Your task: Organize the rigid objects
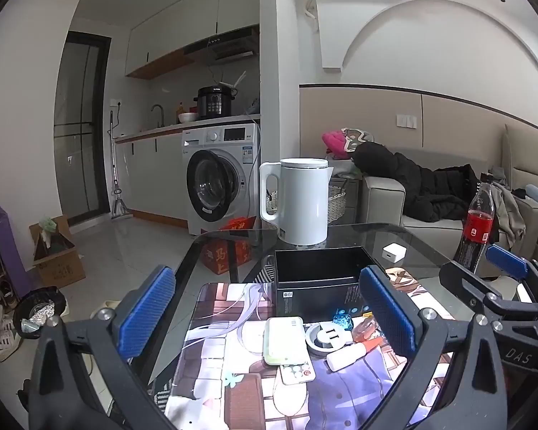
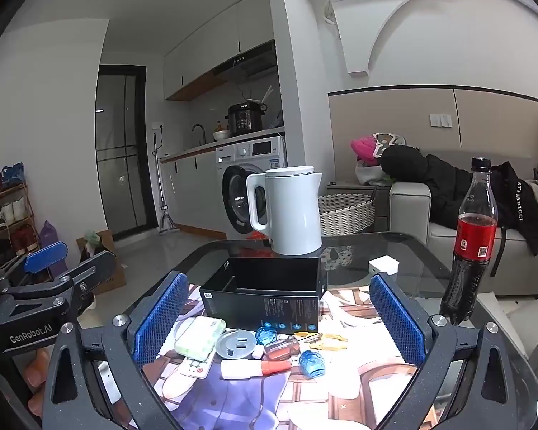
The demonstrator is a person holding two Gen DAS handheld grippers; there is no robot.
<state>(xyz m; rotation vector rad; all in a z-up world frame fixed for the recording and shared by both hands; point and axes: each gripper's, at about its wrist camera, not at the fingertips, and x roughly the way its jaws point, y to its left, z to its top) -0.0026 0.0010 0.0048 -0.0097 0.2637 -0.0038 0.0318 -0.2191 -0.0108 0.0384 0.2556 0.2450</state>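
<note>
at lower centre, small items (image 2: 254, 351) lay loose before the empty black box (image 2: 265, 297); nothing sorted, left gripper (image 1: 269, 319) and right gripper (image 2: 276, 322) wide open, empty.

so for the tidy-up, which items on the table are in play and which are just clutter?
In play: black box, green case, remote, grey disc, white tube, two blue pieces, both grippers, left and right, open.

Lying about: kettle, cola bottle, white charger.
</note>
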